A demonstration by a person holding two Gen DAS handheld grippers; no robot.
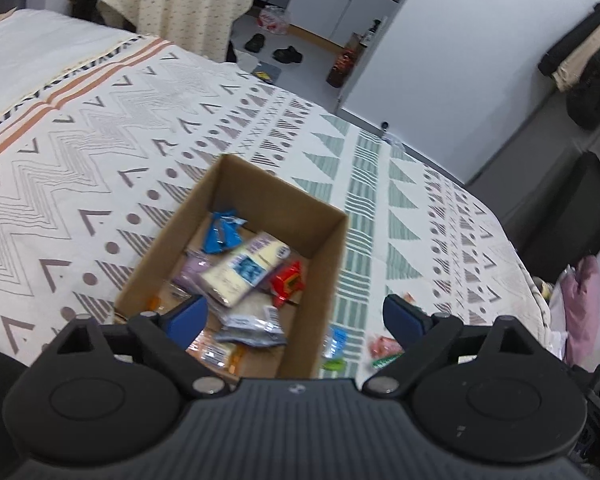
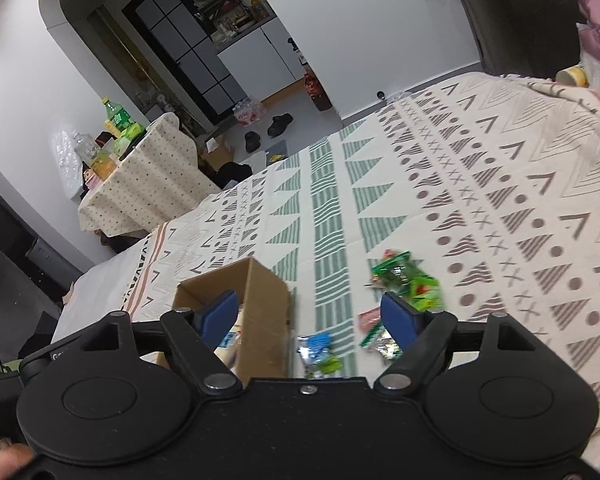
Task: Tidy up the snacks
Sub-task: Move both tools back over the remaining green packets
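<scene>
i hold both grippers wide and empty – left gripper (image 1: 294,316) over the cardboard box (image 1: 324,248) of snacks, right gripper (image 2: 308,316) near loose green packets (image 2: 408,280) on the bedspread (image 2: 500,184) – crinkly wrappers may slip my pads.

The cardboard box (image 1: 236,248) stands open-topped on the bed (image 1: 100,152); access to its interior is from above only, as four upright walls block any level approach and packets (image 1: 240,272) cover most of its floor. On the bed beside the box's right wall, a narrow lane is obstructed by a blue-and-green packet (image 2: 318,354), with a red-and-white packet (image 2: 374,326) and a green packet cluster (image 2: 408,280) lying further right. Beyond these items the patterned bedspread is unobstructed toward the far edge of the bed.
</scene>
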